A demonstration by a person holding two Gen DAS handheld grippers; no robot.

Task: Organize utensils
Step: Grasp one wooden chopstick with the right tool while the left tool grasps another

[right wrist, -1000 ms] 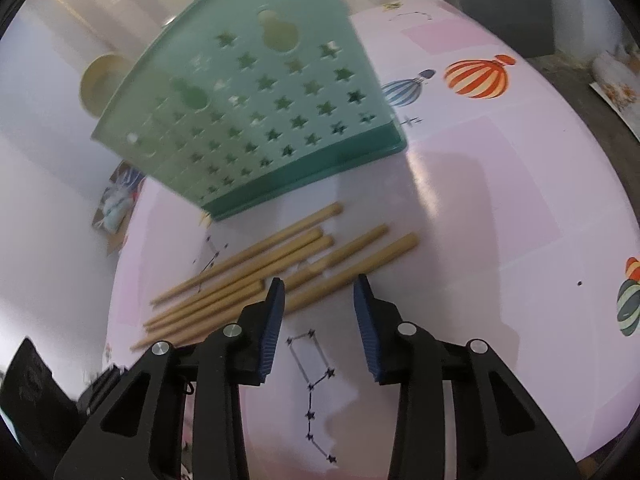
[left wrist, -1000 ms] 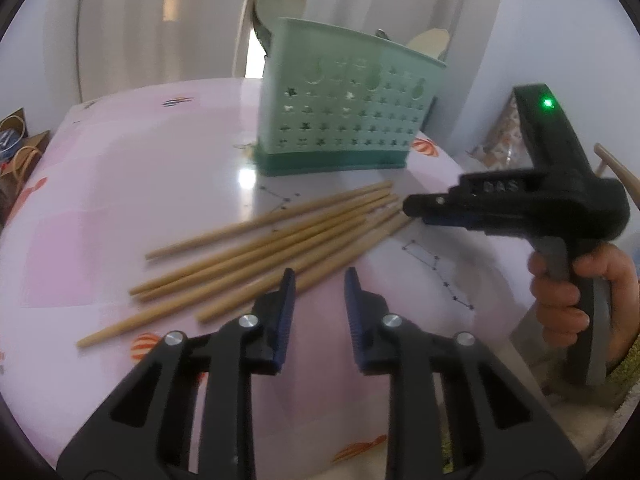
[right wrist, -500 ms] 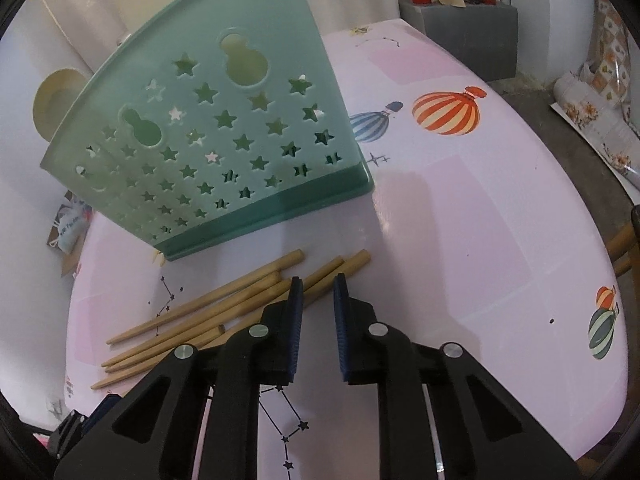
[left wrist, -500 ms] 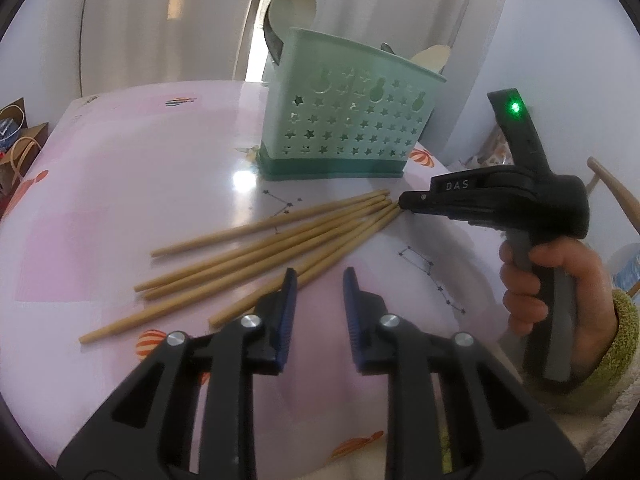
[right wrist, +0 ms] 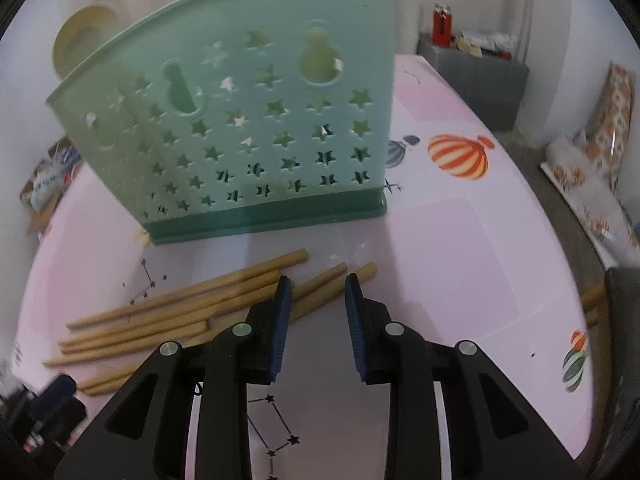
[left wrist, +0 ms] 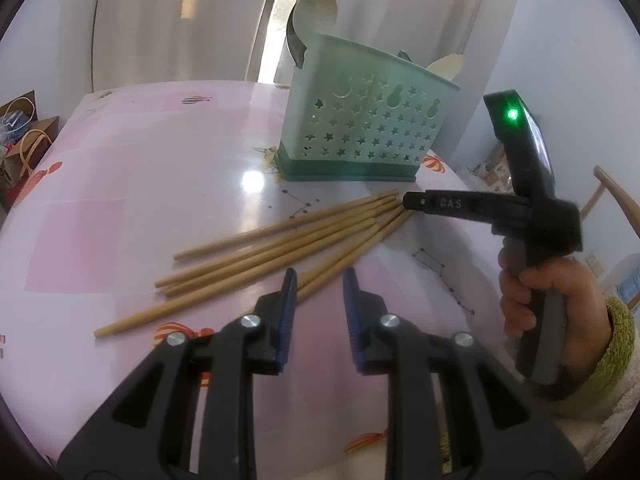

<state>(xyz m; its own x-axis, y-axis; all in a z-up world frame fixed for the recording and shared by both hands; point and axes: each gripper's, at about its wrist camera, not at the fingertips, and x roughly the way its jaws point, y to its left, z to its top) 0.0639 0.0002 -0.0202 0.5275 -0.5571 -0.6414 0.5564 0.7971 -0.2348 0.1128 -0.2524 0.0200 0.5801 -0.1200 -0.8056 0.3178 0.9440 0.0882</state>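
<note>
Several bamboo chopsticks [left wrist: 260,248] lie fanned on the pink table [left wrist: 120,168], in front of a mint green perforated utensil holder [left wrist: 360,132]. The holder has a pale wooden spoon [left wrist: 316,8] and other utensils standing in it. My left gripper [left wrist: 320,276] hovers open over the near chopsticks, with one stick passing below its tips. My right gripper [right wrist: 318,280] points down at the thick ends of the chopsticks [right wrist: 180,304]. Its jaws are opening and one stick end lies between them, unpressed. A hand holds the right gripper [left wrist: 408,202] beside the holder [right wrist: 248,128].
Paper bags [left wrist: 24,148] stand beyond the table's left edge. A wooden chair back [left wrist: 616,192] is at the right. A grey box [right wrist: 476,76] with a red item and patterned packaging [right wrist: 612,112] sit past the far side of the table [right wrist: 460,240].
My right gripper rolled upright and slid along the chopstick ends; its jaws narrowed almost shut, then widened again. My left gripper stayed about where it was, open.
</note>
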